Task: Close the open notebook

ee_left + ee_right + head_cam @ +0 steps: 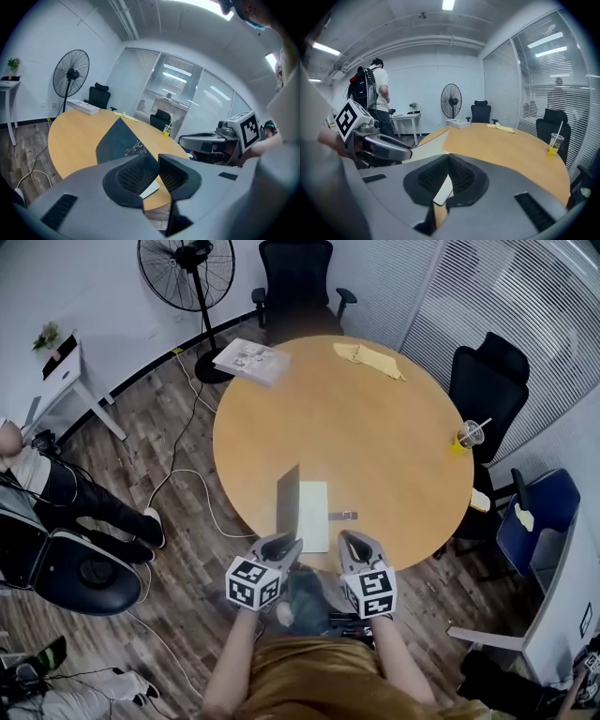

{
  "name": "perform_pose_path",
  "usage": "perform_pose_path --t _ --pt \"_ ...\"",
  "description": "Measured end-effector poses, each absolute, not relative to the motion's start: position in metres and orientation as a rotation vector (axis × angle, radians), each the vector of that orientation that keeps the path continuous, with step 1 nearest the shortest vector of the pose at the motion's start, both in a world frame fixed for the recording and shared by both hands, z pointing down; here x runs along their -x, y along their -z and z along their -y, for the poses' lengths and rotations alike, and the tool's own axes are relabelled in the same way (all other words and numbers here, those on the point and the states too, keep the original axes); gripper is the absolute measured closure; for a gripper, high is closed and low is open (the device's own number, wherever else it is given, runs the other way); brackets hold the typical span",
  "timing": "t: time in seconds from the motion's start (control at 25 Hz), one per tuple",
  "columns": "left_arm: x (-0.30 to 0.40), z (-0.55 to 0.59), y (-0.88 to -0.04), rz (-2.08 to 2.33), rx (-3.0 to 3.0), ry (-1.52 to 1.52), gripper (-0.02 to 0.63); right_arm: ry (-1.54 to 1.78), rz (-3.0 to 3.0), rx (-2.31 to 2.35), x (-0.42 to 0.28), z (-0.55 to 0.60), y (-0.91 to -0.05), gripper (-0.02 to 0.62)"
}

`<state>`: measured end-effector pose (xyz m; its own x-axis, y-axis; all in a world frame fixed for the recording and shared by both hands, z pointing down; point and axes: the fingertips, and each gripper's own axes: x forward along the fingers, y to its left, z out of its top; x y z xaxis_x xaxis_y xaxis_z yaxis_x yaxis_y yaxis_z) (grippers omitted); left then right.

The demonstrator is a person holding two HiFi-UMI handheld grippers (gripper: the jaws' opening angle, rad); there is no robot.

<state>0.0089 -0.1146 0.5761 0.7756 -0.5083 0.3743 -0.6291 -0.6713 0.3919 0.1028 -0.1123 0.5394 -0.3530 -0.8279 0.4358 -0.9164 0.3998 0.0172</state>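
Observation:
The notebook lies at the near edge of the round wooden table. Its dark cover stands raised on the left, above the white page that lies flat. In the left gripper view the dark cover with a gold pattern rises just beyond the jaws. My left gripper is at the cover's near edge, jaws apart and pads not pressing on it. My right gripper hovers right of the notebook, tips together and nothing held. The pale inner side of the raised leaf shows in the right gripper view.
A small dark object lies right of the page. A paper stack, a yellow cloth and a drink cup sit far across the table. Office chairs and a fan surround it; a person sits left.

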Motion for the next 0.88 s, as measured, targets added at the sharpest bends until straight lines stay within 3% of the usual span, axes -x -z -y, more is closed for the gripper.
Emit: perform_pose_path --t 0.88 --pt "-0.063 0.106 -0.605 0.663 -2.493 -0.459 0.465 -0.386 2.218 -1.541 -0.127 0.122 -0.556 0.583"
